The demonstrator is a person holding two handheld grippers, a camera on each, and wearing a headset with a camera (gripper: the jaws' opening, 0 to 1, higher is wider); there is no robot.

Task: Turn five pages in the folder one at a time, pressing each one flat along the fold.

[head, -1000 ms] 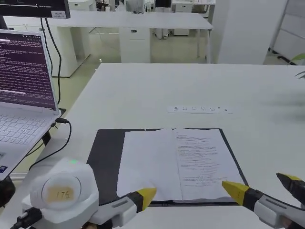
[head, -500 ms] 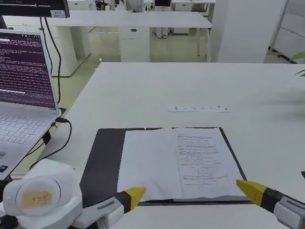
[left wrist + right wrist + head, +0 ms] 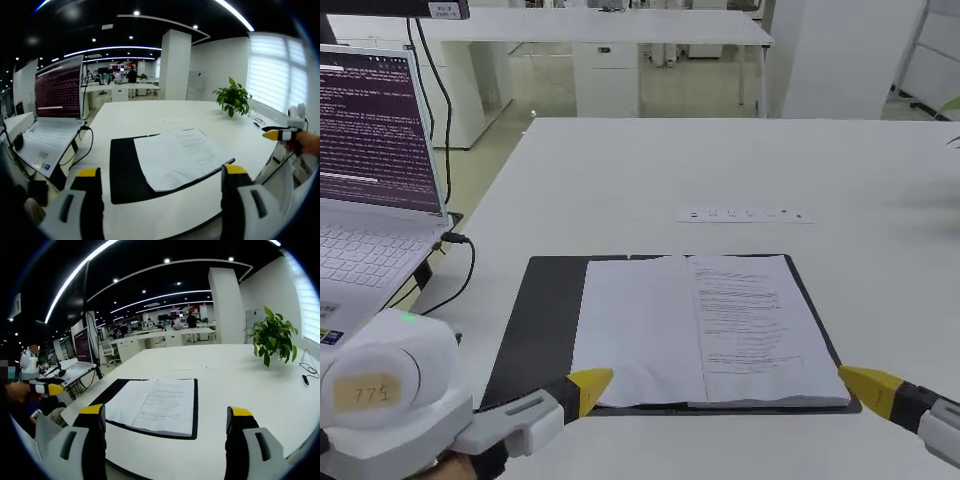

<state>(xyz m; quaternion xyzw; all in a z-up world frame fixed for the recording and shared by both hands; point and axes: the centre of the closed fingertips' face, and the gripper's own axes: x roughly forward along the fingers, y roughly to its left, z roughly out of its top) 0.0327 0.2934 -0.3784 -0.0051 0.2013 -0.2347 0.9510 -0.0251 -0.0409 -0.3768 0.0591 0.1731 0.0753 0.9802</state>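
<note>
The folder (image 3: 550, 320) lies open and flat on the white bench (image 3: 720, 160), near its front edge, with its black cover showing as a border round the sheets. The left page (image 3: 635, 335) is blank and the right page (image 3: 755, 325) carries printed lines, and the two meet at the fold (image 3: 697, 335) down the middle. The left gripper (image 3: 161, 172) hovers off the folder's near left corner and the right gripper (image 3: 165, 411) off its near right corner, both apart from the paper. In each gripper view the yellow-tipped jaws stand wide apart with nothing between them. A laptop (image 3: 370, 180) sits well to the left of the folder, and a potted plant (image 3: 272, 340) stands far off toward the bench's right side. The sheets look thin and light, so they will likely be floppy, slide easily on one another, and crease or tear if pinched hard or dragged. The main risk is lifting two at once. The best hold seems to be the free outer edge of the right page at its near corner, away from the fold, with a light pinch on the top sheet alone. The cover looks stiffer but may slip on the smooth bench, so the left gripper could steady it while the page swings over. A gentle stroke along the fold should then flatten the page.
</note>
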